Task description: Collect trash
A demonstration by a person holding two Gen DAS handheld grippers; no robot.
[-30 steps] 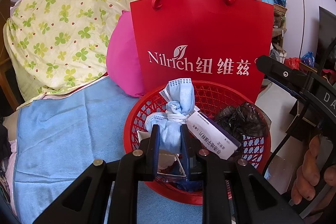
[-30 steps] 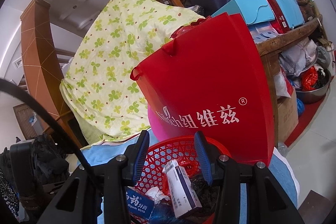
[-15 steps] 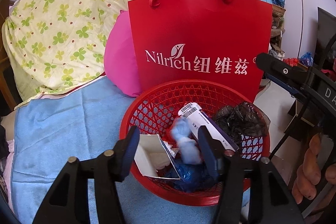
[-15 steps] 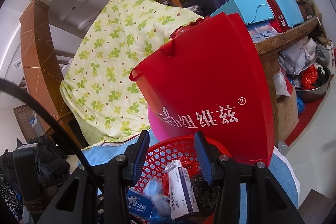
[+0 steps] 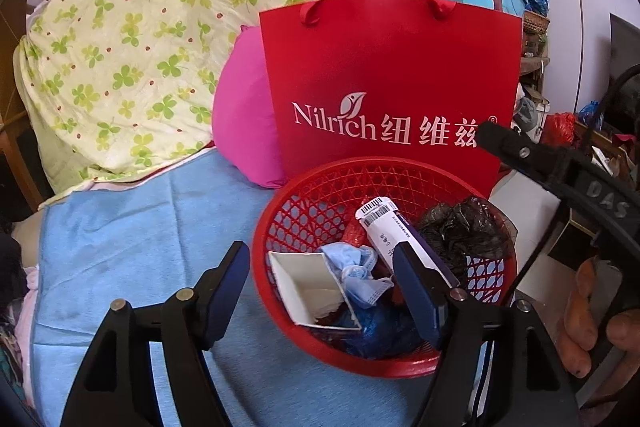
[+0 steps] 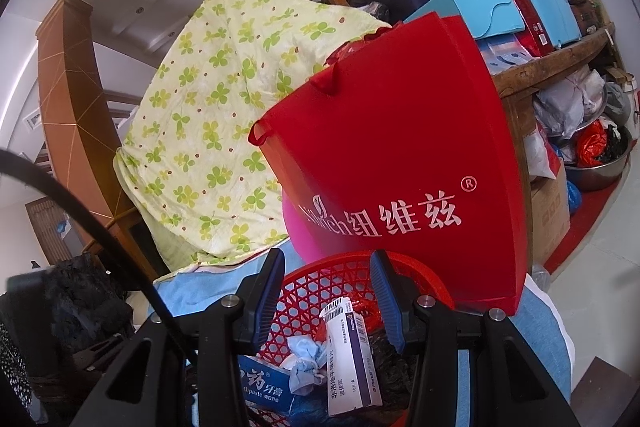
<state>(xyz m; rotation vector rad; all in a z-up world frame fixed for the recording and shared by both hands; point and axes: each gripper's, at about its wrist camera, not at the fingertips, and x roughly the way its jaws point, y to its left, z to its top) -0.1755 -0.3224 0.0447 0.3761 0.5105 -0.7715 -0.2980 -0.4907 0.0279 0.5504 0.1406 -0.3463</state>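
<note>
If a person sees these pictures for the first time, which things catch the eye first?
First, the big red paper bag with white "Nilrich" lettering, standing upright just behind the red basket. Next, the basket's trash: a crumpled blue face mask, a white medicine box and a black plastic bag. To the left, a clover-print quilt is heaped high.

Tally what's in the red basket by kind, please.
Boxes: 3, namely the open white carton, medicine box and toothpaste box
Face masks: 1
Plastic bags: 2, black and blue
Total: 6
</note>
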